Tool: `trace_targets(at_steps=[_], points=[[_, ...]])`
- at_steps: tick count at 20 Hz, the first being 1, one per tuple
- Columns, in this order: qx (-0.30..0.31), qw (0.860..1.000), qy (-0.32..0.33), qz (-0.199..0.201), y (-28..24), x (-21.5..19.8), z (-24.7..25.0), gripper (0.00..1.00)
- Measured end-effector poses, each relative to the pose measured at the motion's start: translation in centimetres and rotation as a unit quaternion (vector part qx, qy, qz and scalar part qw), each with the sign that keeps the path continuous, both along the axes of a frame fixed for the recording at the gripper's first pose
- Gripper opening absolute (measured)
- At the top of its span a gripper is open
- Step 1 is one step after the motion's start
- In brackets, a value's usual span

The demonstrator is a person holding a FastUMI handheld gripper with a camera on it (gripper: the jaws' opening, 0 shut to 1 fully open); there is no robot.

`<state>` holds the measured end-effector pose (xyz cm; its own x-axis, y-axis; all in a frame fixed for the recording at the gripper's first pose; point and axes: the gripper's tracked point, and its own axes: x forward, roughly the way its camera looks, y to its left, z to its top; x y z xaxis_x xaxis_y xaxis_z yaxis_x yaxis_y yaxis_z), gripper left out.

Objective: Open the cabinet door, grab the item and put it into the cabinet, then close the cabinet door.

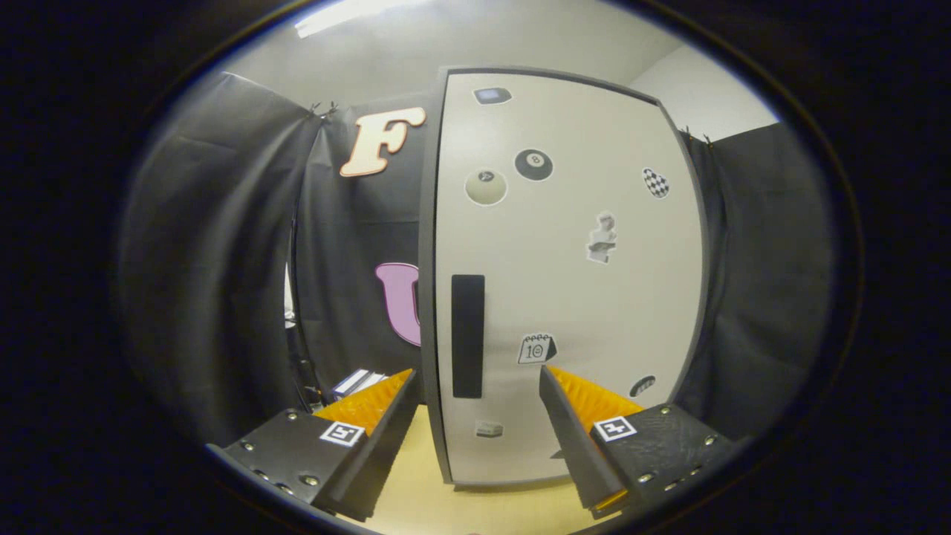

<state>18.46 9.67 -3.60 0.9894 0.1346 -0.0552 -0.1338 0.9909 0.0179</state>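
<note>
Far left, past the left finger: a small striped box-like thing [359, 381] lies low against the booth wall. It may be the item to be stowed, but it is half hidden and too small to identify with confidence.

Centre: the hand-held gripper [475, 388] is spread wide and holds nothing. Its two fingers straddle the lower left part of the cabinet door [568, 275], with the dark vertical handle [468, 336] just ahead, between the tips and nearer the left one. Neither finger appears to touch the handle.

Right of the handle: the door face carries several stickers and sits flush in its frame, so the door reads as closed. The cabinet stands on the pale tabletop [416, 490].

Status: no step appears complete. Door not yet opened. Remaining: grip the handle, swing the door open, fetch the item, place it inside, close the door.
</note>
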Motion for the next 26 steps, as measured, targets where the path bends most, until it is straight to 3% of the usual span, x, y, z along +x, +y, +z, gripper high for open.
trace_targets(at_steps=[5,11,13,17,18,23,24,26], points=[[0.021,1.0,0.005,0.008,1.6,3.8,-0.5,0.96],[0.024,1.0,0.007,-0.003,1.4,6.6,-0.9,0.82],[0.03,1.0,0.009,-0.005,1.6,7.0,-1.0,0.48],[0.043,0.999,0.027,0.004,2.0,7.3,-1.5,0.47],[0.04,0.999,0.025,-0.002,2.1,7.6,-1.5,0.32],[0.043,0.999,0.03,-0.005,2.0,7.3,-1.6,0.32],[0.042,0.999,0.028,-0.003,2.0,7.3,-1.6,0.24],[0.039,0.999,0.032,-0.001,1.9,7.1,-1.6,0.24]])
